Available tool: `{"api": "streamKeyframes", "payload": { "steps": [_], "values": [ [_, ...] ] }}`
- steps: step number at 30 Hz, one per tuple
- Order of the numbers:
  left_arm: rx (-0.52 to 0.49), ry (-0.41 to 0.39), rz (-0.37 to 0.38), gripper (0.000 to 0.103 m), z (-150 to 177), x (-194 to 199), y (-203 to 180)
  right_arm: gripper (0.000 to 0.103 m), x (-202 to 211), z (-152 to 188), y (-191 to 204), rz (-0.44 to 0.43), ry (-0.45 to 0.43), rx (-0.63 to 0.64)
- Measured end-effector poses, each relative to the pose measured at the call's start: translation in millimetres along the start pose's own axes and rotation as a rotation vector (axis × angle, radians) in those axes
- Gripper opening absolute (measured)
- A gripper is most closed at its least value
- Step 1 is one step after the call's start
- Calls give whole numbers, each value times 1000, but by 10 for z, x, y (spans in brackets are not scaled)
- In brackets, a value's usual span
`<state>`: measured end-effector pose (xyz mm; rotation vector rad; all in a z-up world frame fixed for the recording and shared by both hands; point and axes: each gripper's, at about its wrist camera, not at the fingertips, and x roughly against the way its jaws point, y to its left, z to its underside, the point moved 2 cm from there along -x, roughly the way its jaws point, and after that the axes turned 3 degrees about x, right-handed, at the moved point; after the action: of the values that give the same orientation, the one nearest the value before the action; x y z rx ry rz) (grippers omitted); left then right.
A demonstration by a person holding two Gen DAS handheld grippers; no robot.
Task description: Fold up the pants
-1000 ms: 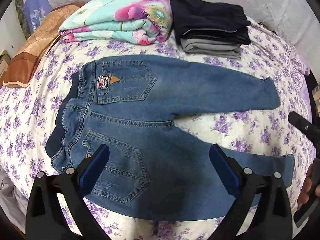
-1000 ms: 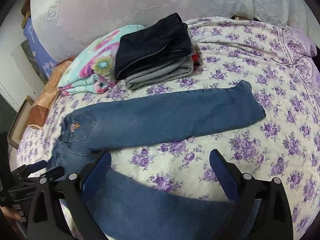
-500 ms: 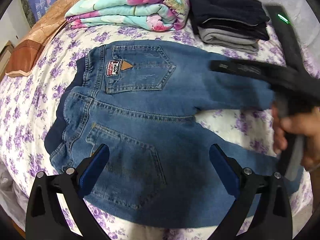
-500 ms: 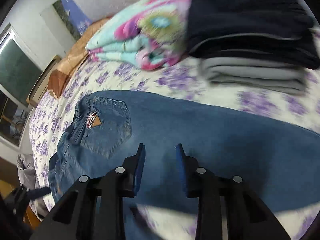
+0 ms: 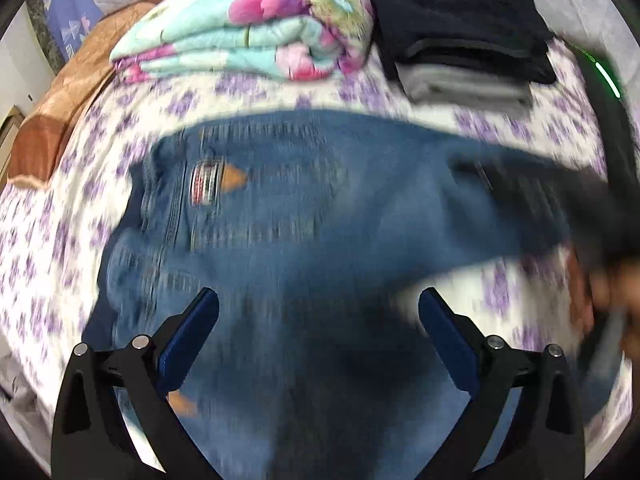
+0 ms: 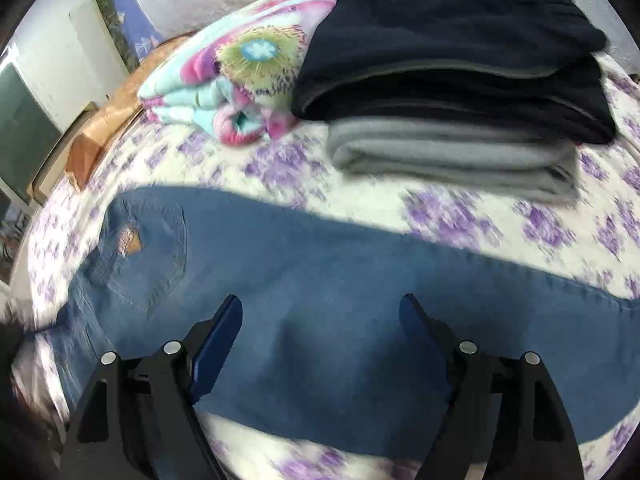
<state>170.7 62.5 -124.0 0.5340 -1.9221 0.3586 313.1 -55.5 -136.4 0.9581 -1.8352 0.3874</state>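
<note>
Blue jeans (image 5: 304, 216) lie flat, back side up, on a purple-flowered bed sheet (image 5: 60, 240), waistband to the left and legs to the right. My left gripper (image 5: 318, 312) is open and empty, just above the seat of the jeans. My right gripper (image 6: 322, 316) is open and empty over the far leg (image 6: 360, 280). The right gripper and the hand that holds it show blurred at the right of the left wrist view (image 5: 560, 200). Both views are motion-blurred.
A folded flowered blanket (image 5: 256, 28) (image 6: 224, 80) lies at the back of the bed. Next to it is a stack of folded dark and grey clothes (image 5: 460, 36) (image 6: 452, 92). A brown pillow (image 5: 60, 112) lies at the far left.
The right gripper's jaws, nearly shut half a second ago, have opened wide over the far leg. The left gripper has moved lower and closer over the seat of the jeans.
</note>
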Motion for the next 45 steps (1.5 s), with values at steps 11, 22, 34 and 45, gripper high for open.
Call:
{"api": "streamKeyframes", "payload": {
  "steps": [11, 22, 34, 45],
  "values": [
    [87, 72, 49, 95, -585, -498, -333, 87, 523, 317, -1346, 224, -37, -321],
    [104, 134, -82, 99, -1042, -1003, 123, 87, 503, 341, -2058, 476, 43, -368],
    [107, 118, 111, 98, -472, -450, -190, 98, 591, 371, -649, 49, 5, -226],
    [53, 95, 141, 98, -85, -202, -117, 96, 649, 527, -742, 247, 33, -285]
  ]
}}
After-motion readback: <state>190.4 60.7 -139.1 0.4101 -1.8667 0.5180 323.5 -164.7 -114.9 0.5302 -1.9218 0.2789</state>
